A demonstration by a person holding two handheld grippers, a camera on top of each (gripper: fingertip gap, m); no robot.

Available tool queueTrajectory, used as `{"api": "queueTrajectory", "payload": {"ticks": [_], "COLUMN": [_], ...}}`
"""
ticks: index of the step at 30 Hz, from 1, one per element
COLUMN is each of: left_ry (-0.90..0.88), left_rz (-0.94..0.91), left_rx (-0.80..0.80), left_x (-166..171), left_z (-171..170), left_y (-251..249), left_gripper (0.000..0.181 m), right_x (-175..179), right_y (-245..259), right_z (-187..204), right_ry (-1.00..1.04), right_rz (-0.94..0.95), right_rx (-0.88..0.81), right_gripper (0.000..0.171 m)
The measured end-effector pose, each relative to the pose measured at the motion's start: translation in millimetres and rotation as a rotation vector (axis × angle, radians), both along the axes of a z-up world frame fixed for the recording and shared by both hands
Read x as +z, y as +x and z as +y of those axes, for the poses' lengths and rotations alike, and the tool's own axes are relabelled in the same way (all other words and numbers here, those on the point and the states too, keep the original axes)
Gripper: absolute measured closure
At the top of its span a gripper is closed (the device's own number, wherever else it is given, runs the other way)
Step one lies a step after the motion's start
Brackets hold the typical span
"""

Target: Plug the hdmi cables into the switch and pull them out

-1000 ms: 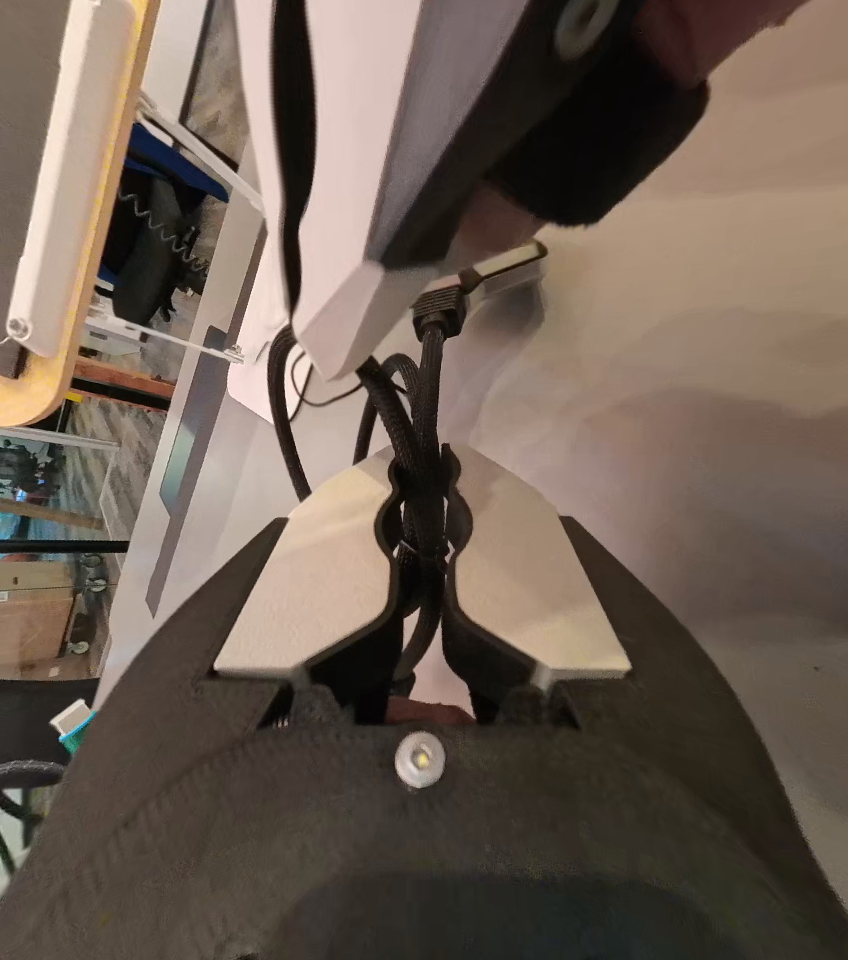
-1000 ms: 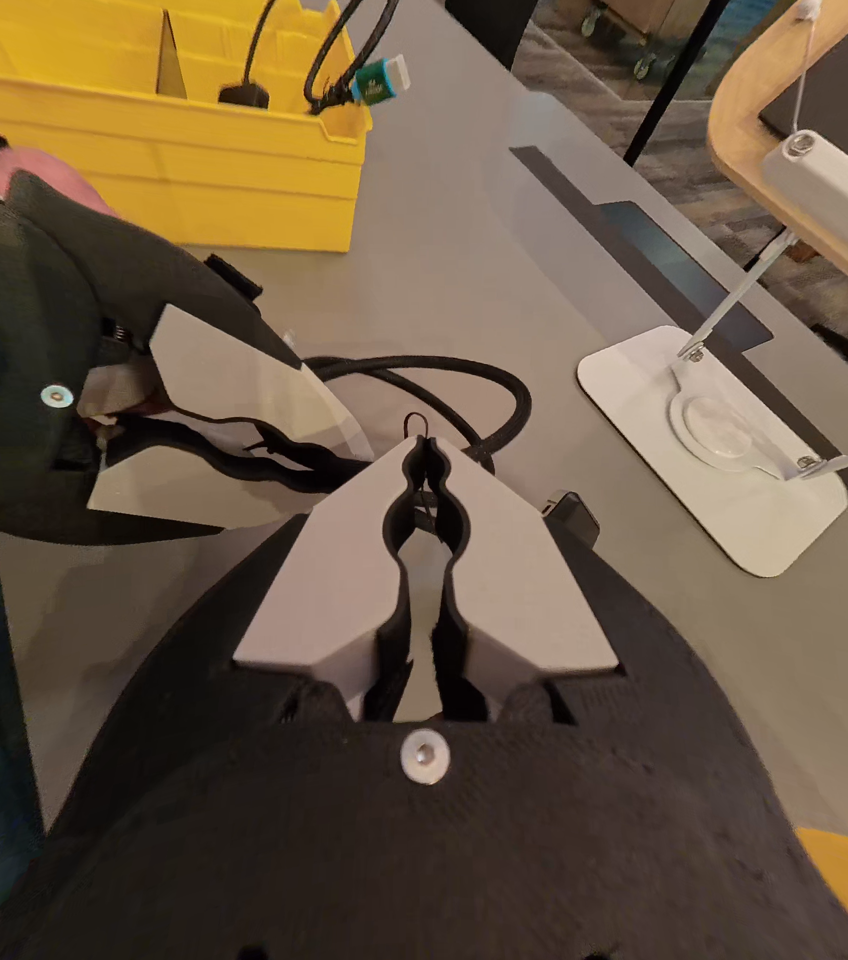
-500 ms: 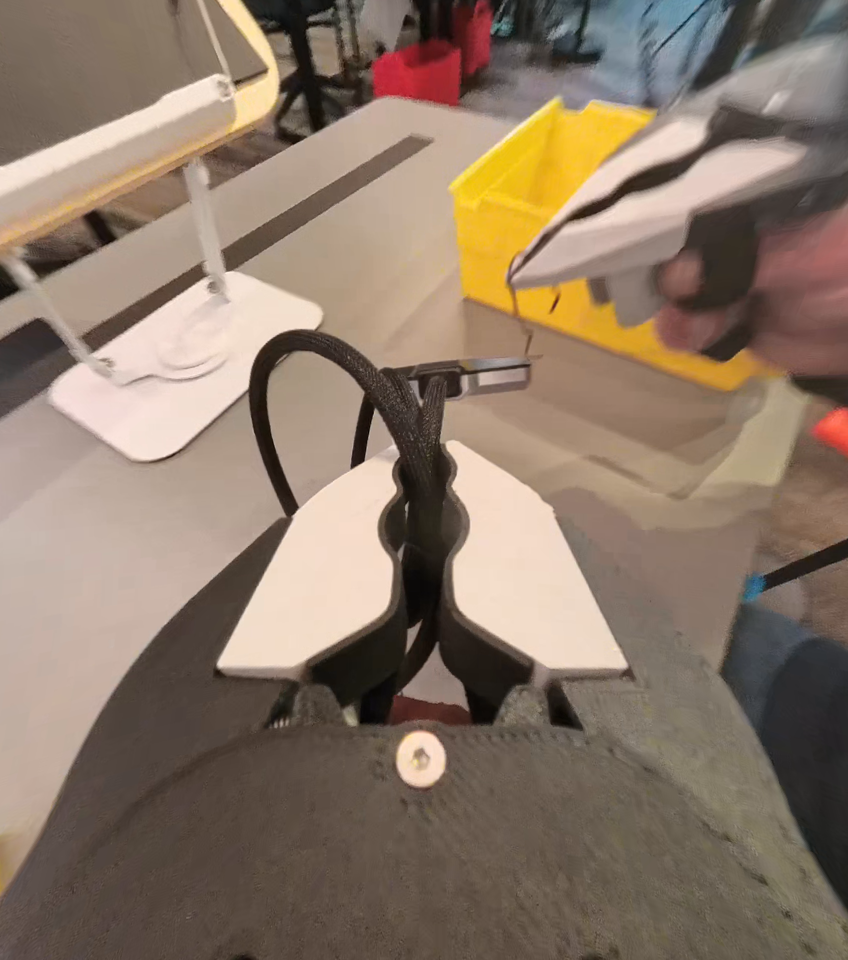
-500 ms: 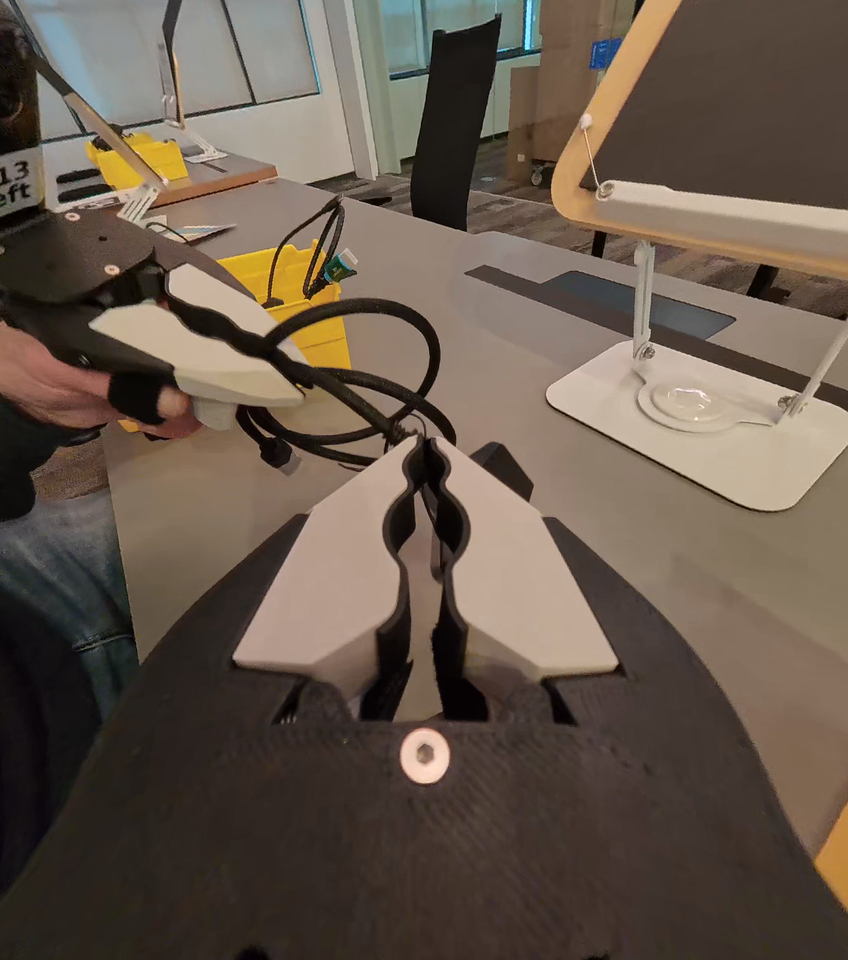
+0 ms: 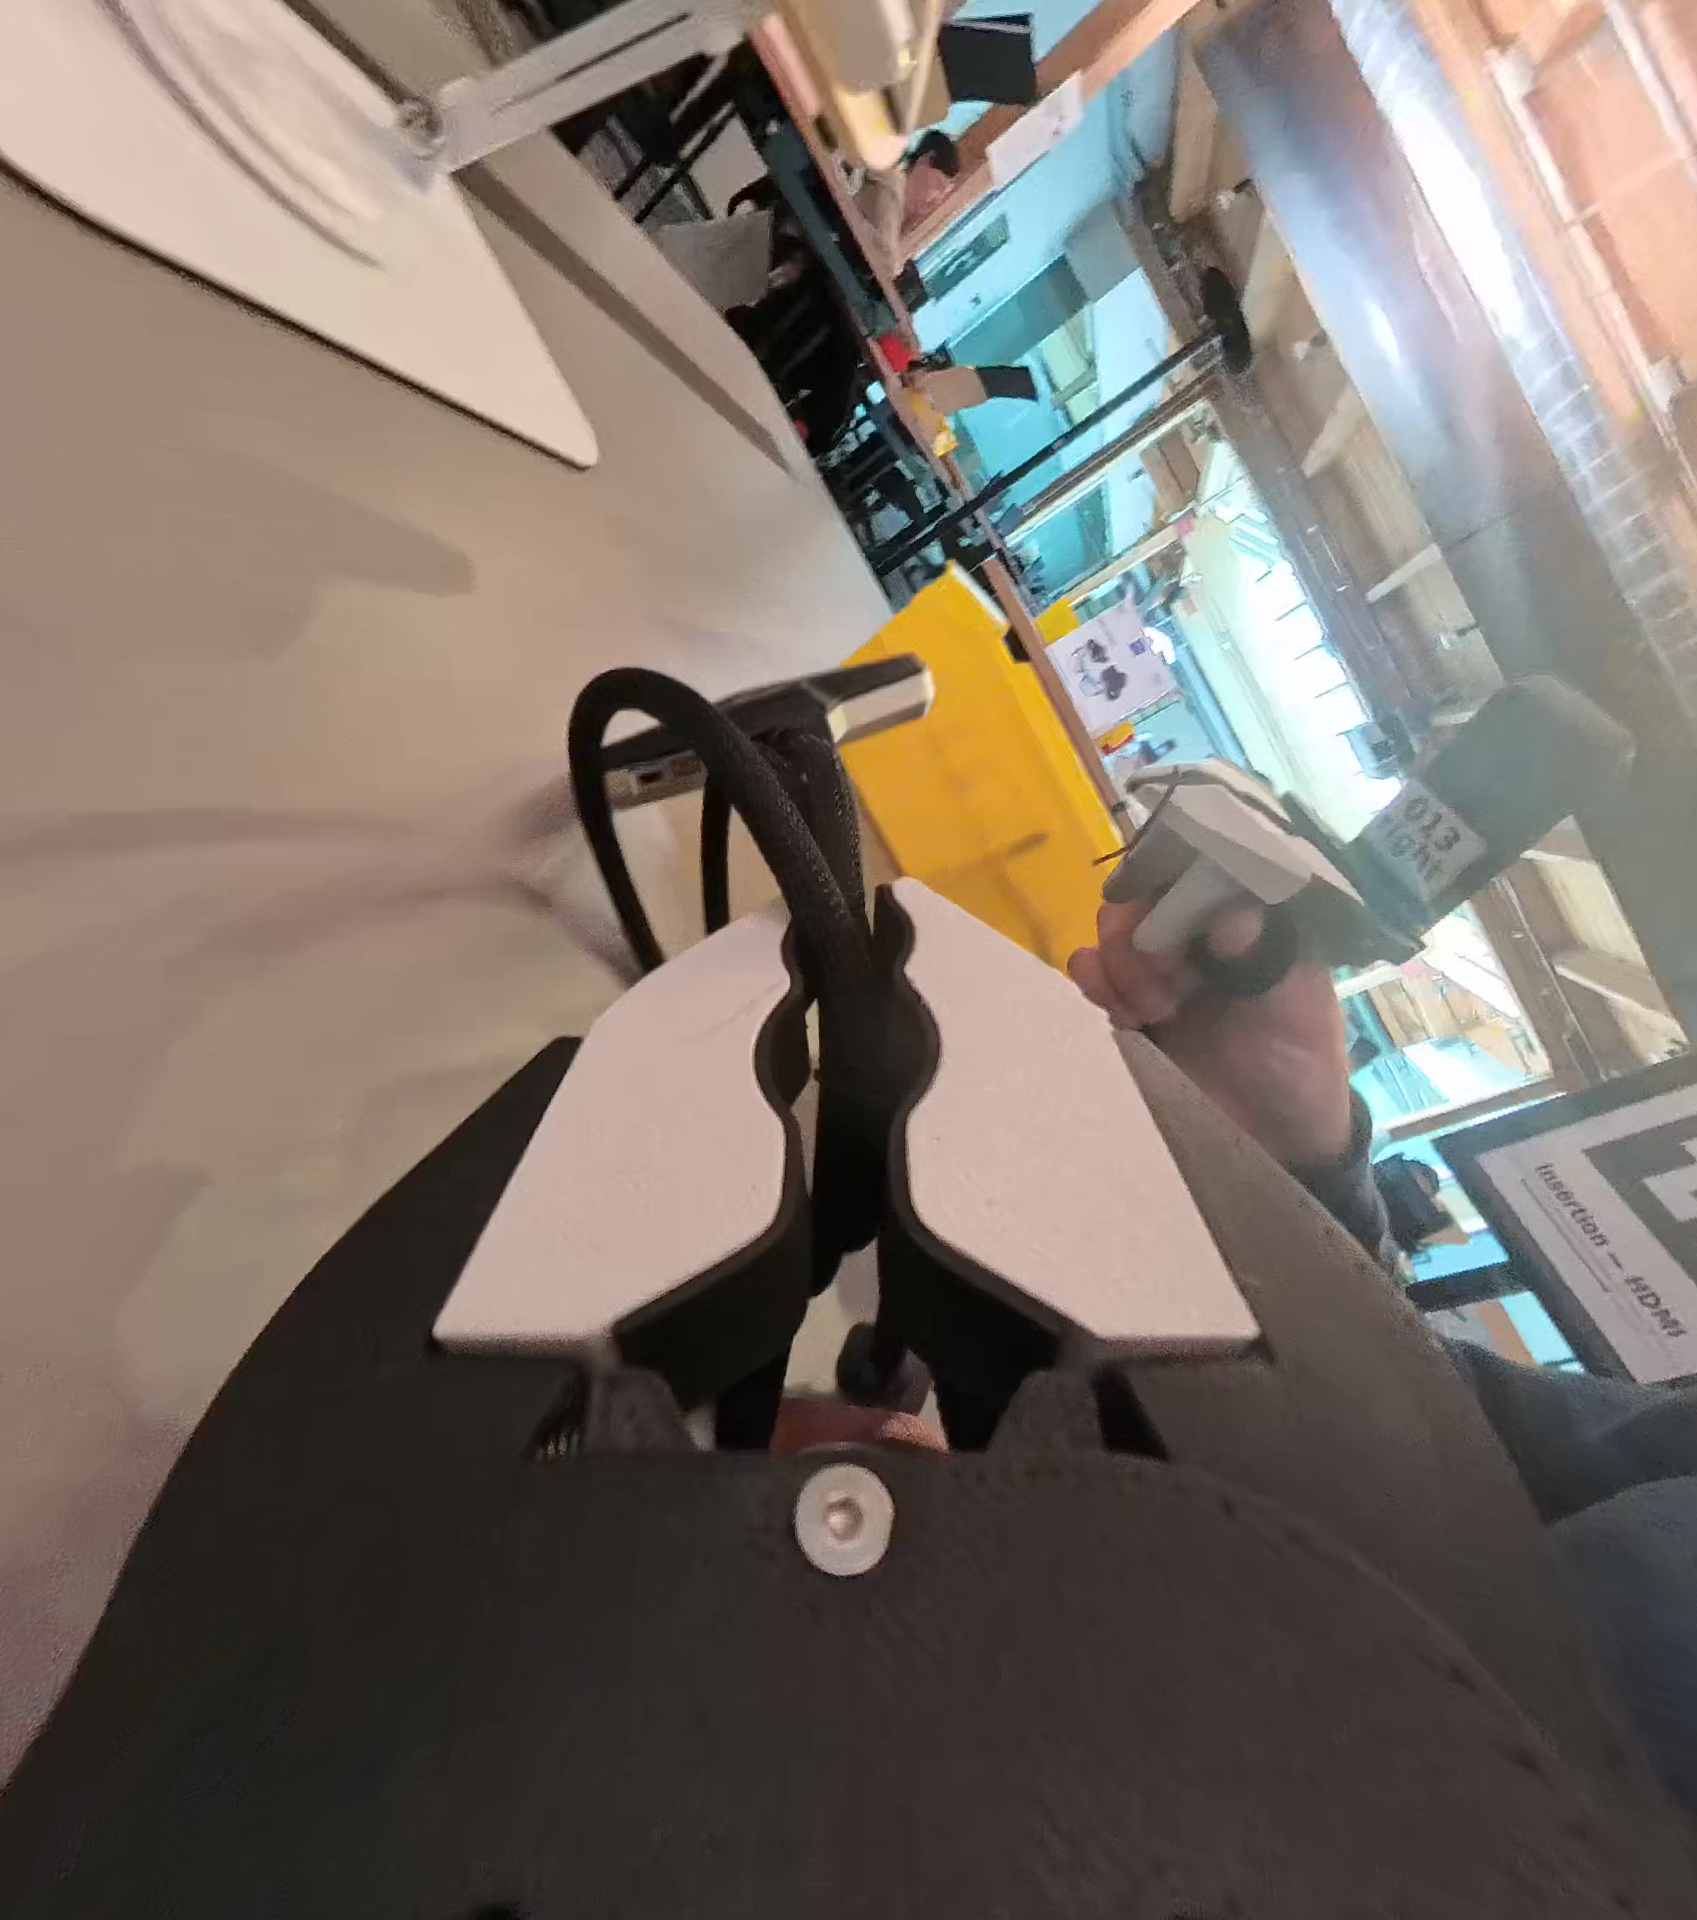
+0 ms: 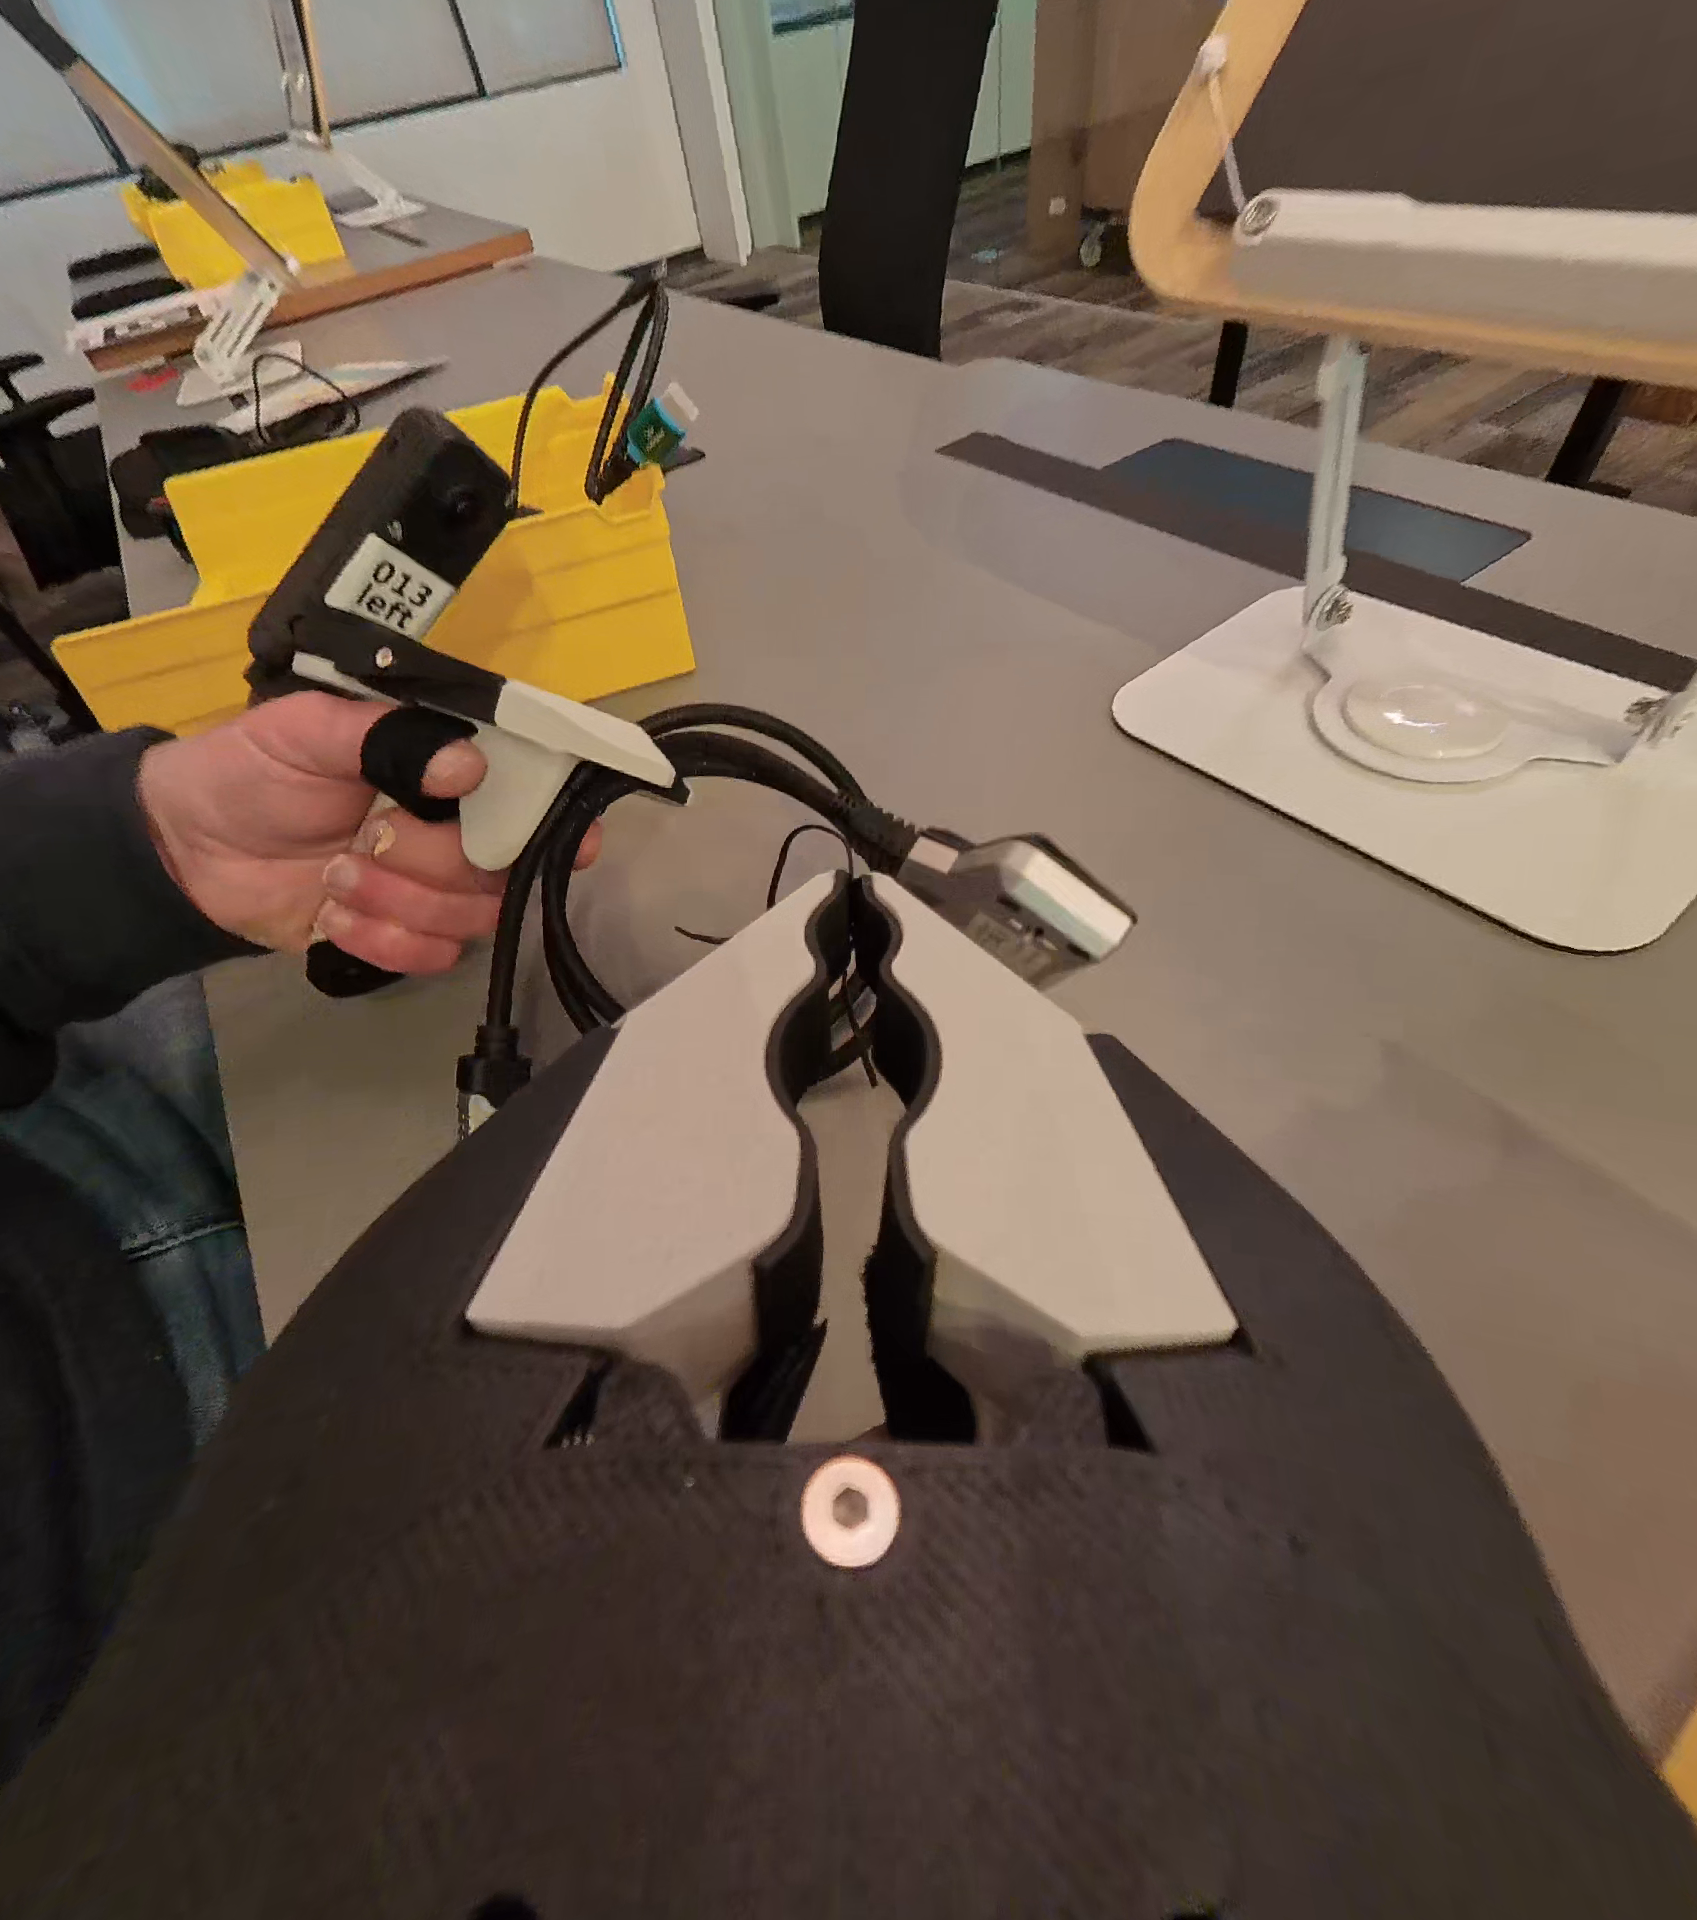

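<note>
Across the middle of the right wrist view spreads the grey counter (image 6: 927,665), carrying a white stand base (image 6: 1446,790) at the right and a yellow bin (image 6: 532,613) at the upper left. At the left edge of that frame a person's hand (image 6: 304,831) grips the left hand-held gripper (image 6: 657,774), whose jaws are clamped on a bundle of black hdmi cables (image 6: 750,743). One cable runs right from the jaws to a plug seated in the small grey switch (image 6: 1041,904), which sits just above the tips of the right hand-held gripper (image 6: 849,888) near frame centre. Those jaws are together at the tips, pinching a thin black strand (image 6: 859,1008); I cannot tell what the strand belongs to. A loose plug (image 6: 485,1081) hangs at lower left, below the hand. From the left wrist view, tilted sideways, the cables (image 5: 823,873) loop up out of its jaws at centre
</note>
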State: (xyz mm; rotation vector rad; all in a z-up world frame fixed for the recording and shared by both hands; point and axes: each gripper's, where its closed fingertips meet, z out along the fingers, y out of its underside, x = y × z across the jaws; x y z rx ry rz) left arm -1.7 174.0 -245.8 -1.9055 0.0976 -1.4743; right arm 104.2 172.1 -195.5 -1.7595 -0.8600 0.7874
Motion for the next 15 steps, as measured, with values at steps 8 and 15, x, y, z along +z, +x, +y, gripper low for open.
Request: {"api": "queueTrajectory", "payload": {"ticks": [8, 15], "left_ry": [-0.016, 0.091], "left_rz": [0.467, 0.968], "left_rx": [0.027, -0.021], "left_x": [-50, -66], "left_z": [0, 8], "left_y": [-45, -71], "left_gripper": [0.148, 0.112], "right_x": [-28, -36], "right_y": [-27, -27], "right_z": [1, -1], "right_ry": [-0.019, -0.03], "right_rz": [-0.113, -0.135], "right_rx": [0.072, 0.079], "right_gripper": [0.171, 0.171]}}
